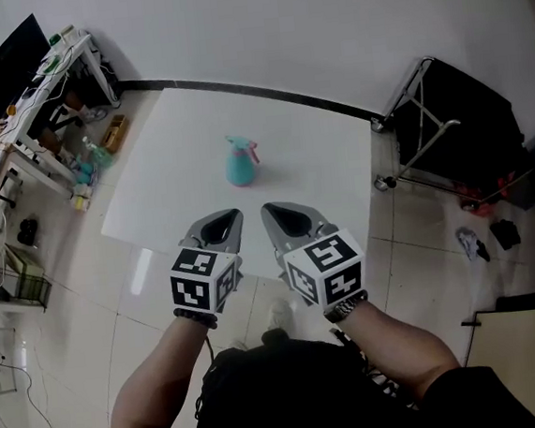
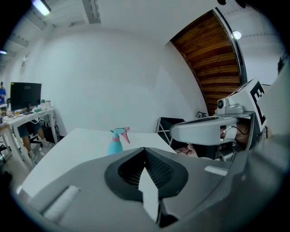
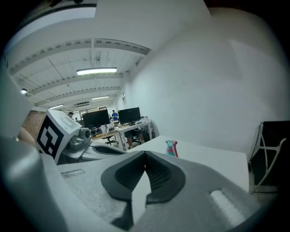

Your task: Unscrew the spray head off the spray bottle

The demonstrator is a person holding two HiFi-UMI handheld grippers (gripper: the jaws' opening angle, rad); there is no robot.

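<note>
Found the left gripper [image 1: 230, 216] and the right gripper [image 1: 272, 210] side by side at the near edge of the white table [image 1: 318, 147], each with jaws closed together and nothing between them. Located the spray bottle [image 1: 240, 161] standing upright near the middle of the table, teal body with the spray head [image 1: 241, 145] still fitted and a pink trigger, well apart from both grippers and touched by neither. Noted a black folding rack [image 1: 456, 115] on the floor to the right of the table and cluttered desks [image 1: 42, 75] with a dark monitor [image 1: 8, 64] at far left.
</note>
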